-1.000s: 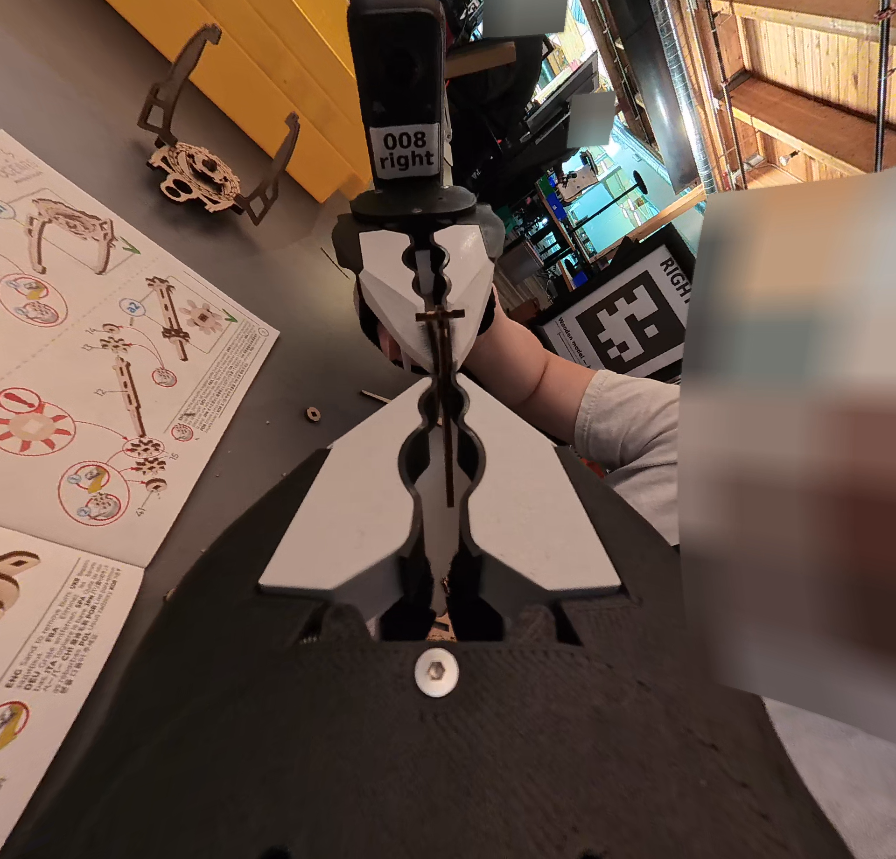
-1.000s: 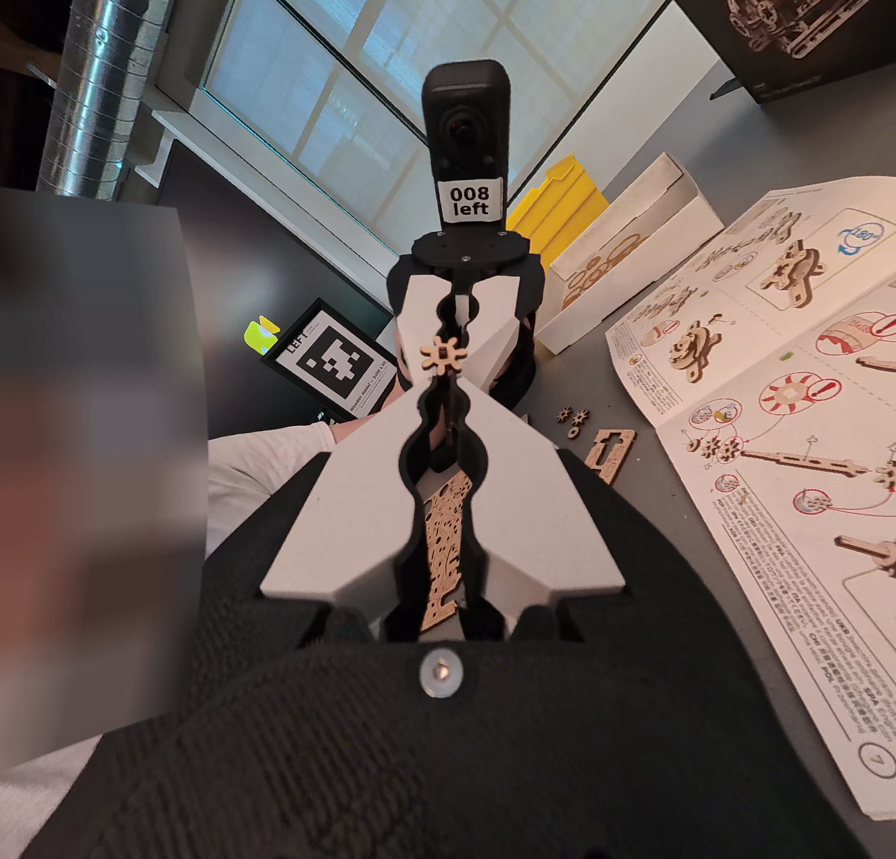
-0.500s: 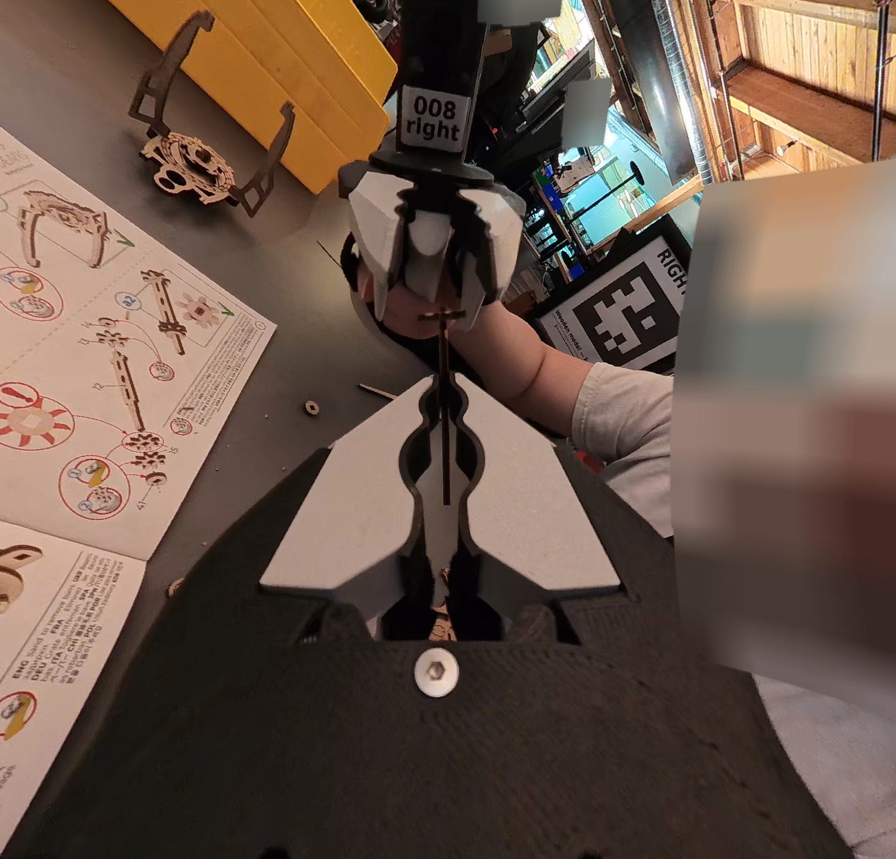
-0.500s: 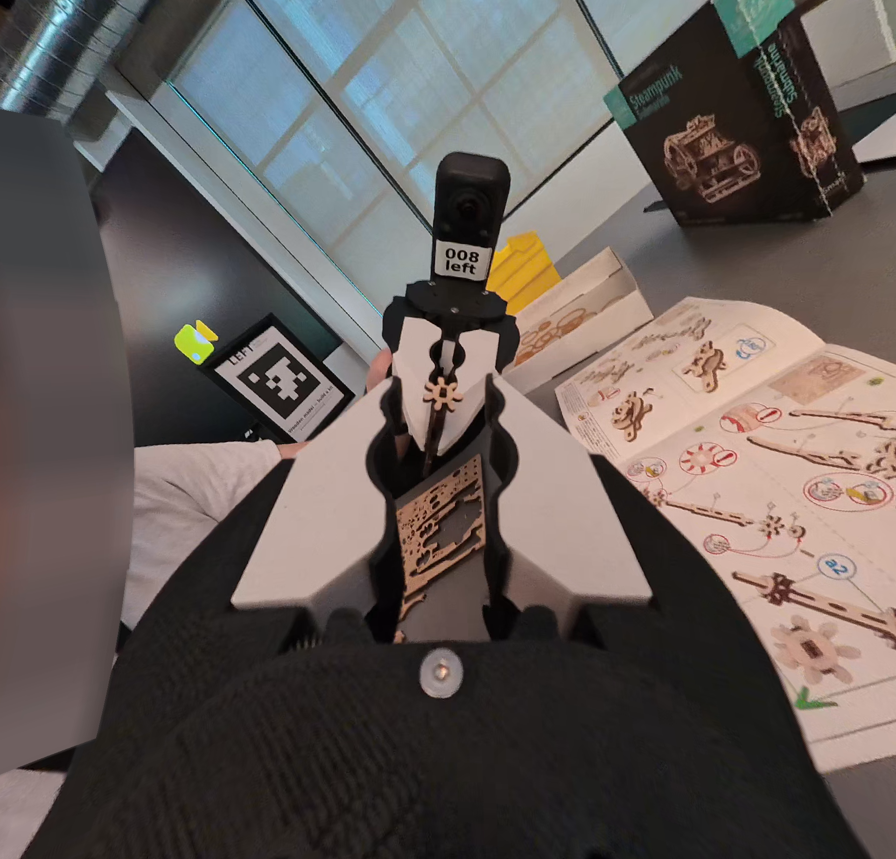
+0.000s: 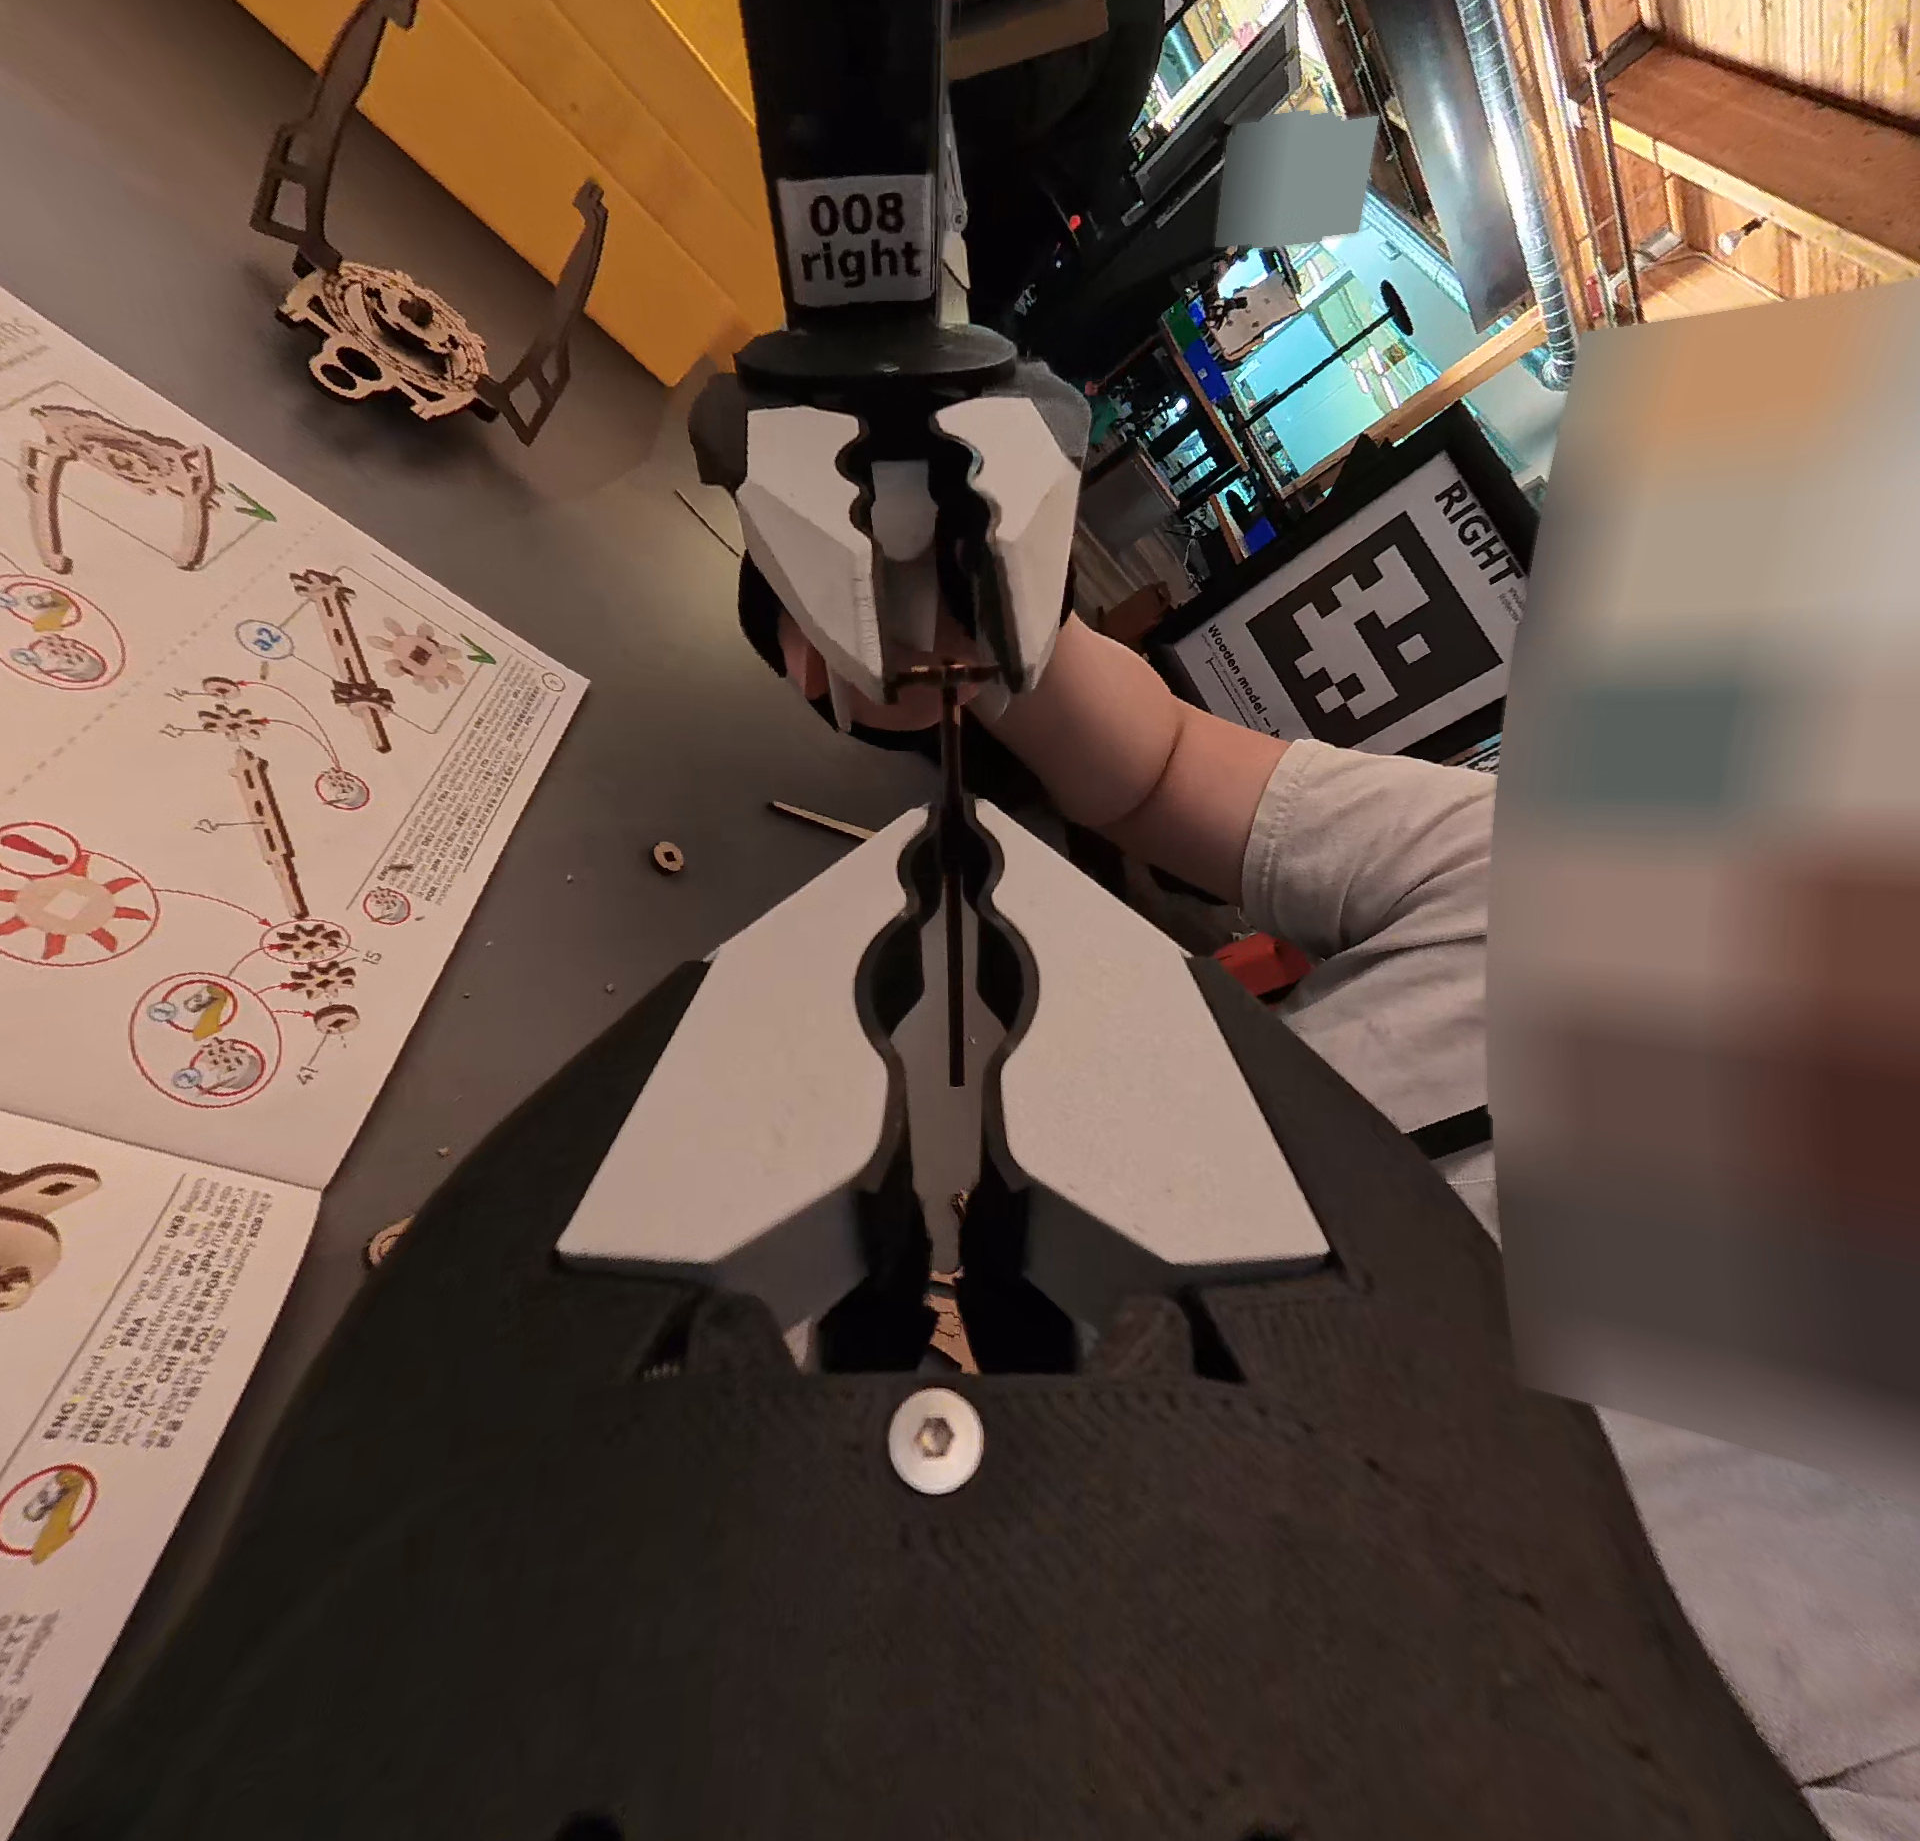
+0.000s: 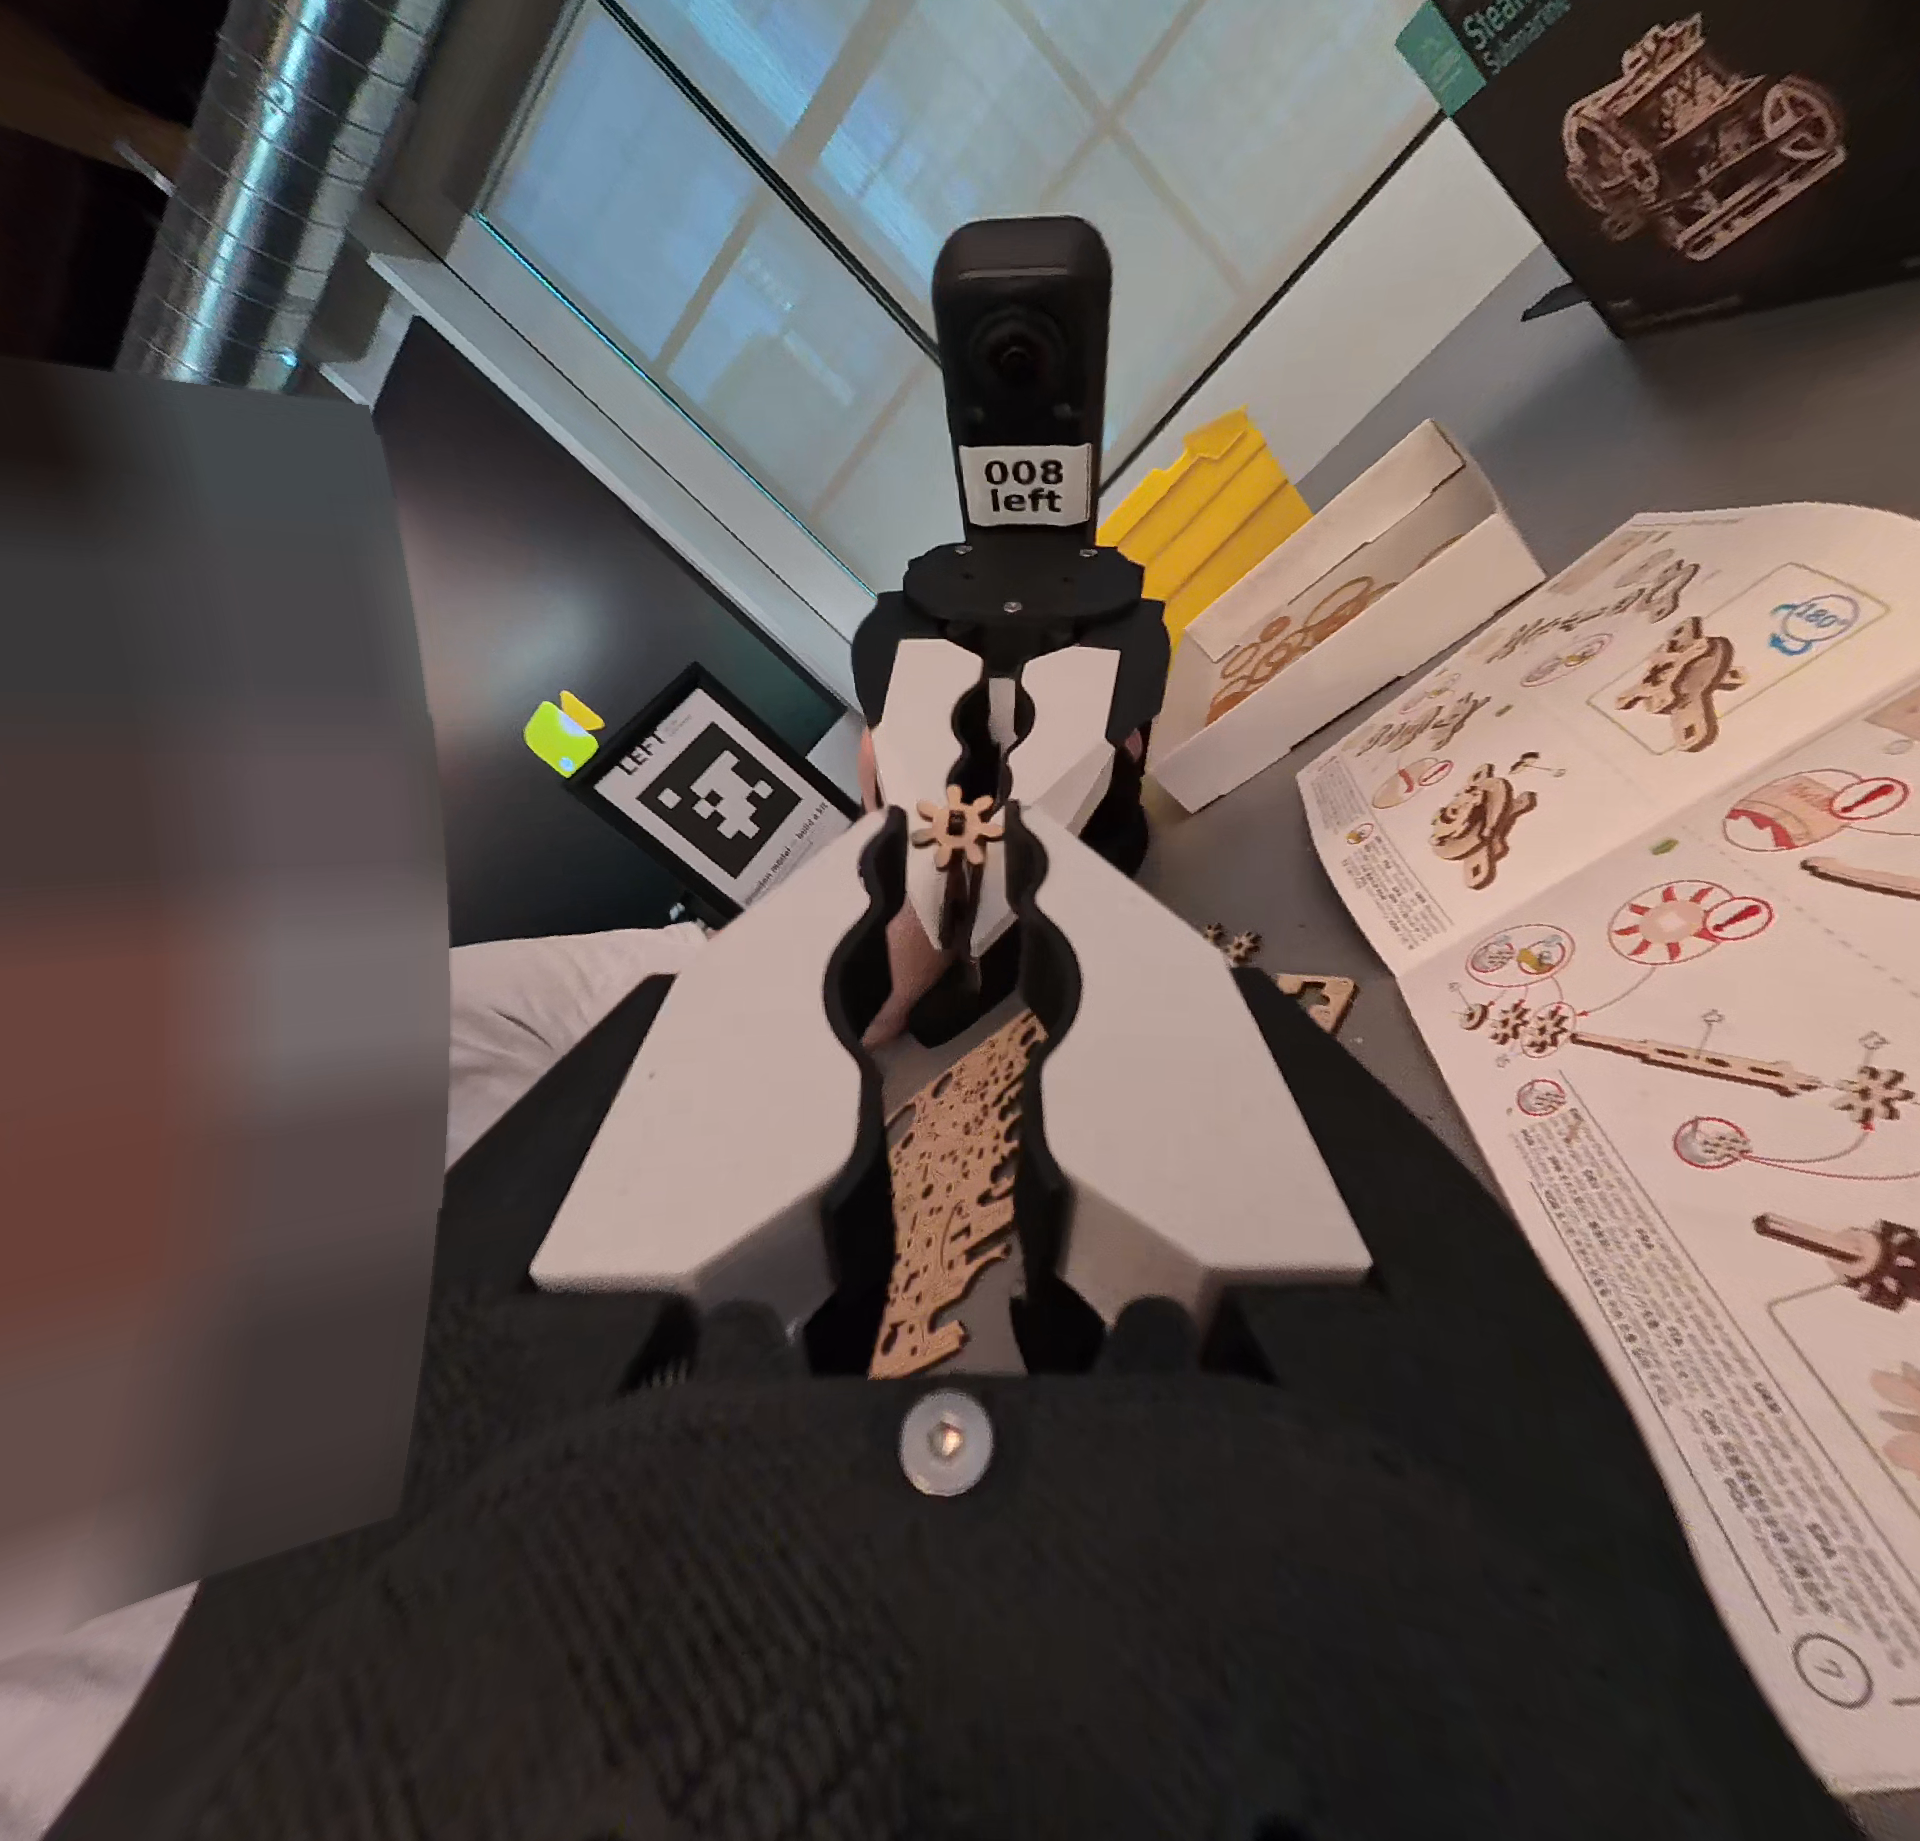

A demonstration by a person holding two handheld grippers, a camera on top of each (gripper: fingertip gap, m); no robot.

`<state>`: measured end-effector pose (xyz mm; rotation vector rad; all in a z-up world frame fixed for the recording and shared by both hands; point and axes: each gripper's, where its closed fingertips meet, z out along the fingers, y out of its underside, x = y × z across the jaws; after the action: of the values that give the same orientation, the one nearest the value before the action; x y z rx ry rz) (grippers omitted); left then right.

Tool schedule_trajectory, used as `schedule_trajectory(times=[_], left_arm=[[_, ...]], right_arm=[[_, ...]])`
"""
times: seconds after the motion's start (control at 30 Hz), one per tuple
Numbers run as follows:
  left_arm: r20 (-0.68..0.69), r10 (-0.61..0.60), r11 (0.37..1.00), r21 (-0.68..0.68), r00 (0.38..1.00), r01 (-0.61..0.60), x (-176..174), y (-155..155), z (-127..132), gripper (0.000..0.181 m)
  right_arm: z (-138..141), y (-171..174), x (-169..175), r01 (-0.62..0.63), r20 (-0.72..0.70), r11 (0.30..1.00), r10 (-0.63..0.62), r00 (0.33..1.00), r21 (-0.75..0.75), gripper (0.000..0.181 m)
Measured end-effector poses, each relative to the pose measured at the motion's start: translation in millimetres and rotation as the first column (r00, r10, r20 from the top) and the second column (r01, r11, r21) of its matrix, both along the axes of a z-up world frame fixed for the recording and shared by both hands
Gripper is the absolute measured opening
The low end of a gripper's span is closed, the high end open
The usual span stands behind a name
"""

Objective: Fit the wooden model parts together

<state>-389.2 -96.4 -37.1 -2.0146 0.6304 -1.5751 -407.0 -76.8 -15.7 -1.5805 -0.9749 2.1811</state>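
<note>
**Two claws nose to nose, gear on the end of the stick**

We've got both claws up off the grey surface (image 5: 623, 804), pointing straight at each other, tips nearly meeting. From the left wrist view you can see the hand (image 5: 894, 726) wrapped behind the right one, with a bare forearm (image 5: 1112, 721) running off to the right of it into a pale sleeve (image 5: 1351, 856).

The left claw (image 5: 951, 815) is squeezed tight on a thin wooden stick (image 5: 954, 960). The stick sits edge-on down the middle of the fingers and pokes out past the tips toward the other claw.

The right claw (image 6: 954, 820) is only partly closed. Its tips sit on either side of a small toothed wooden gear (image 6: 956, 827) at the far end of that stick, and as far as we can tell they're pinching it across its width.

Below the right claw a flat cut-out wooden sheet (image 6: 956, 1168) lies on the surface. The instruction booklet (image 6: 1662, 960) is spread open off to the claw's right.
</note>
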Motion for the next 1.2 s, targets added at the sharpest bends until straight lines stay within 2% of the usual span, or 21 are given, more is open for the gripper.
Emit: schedule_trajectory(times=[0.17,0.33,0.43,0.83,1.2], left_arm=[[-0.015,0.007,1.000,-0.006,1.000,-0.007,-2,1,-3,0.000],[-0.031,-0.001,1.000,-0.001,1.000,0.001,-1,0,-5,0.000],[-0.034,-0.004,1.000,-0.005,0.999,0.004,-1,-1,-5,0.000],[-0.091,-0.044,0.999,-0.007,0.995,0.043,-1,-7,-13,0.000],[-0.036,-0.038,0.999,0.011,0.999,0.038,3,-5,-7,0.000]], right_arm=[[2,8,2,0.031,-0.011,0.999,-0.031,0.999,-0.033,0.020],[-3,8,0,0.041,0.020,0.999,-0.041,0.999,0.006,0.017],[-2,5,1,0.023,0.012,1.000,-0.023,1.000,0.014,0.007],[-11,-2,1,-0.038,0.062,0.998,0.035,0.997,0.043,0.004],[-5,0,4,-0.017,0.034,0.996,0.014,0.999,0.086,0.000]])
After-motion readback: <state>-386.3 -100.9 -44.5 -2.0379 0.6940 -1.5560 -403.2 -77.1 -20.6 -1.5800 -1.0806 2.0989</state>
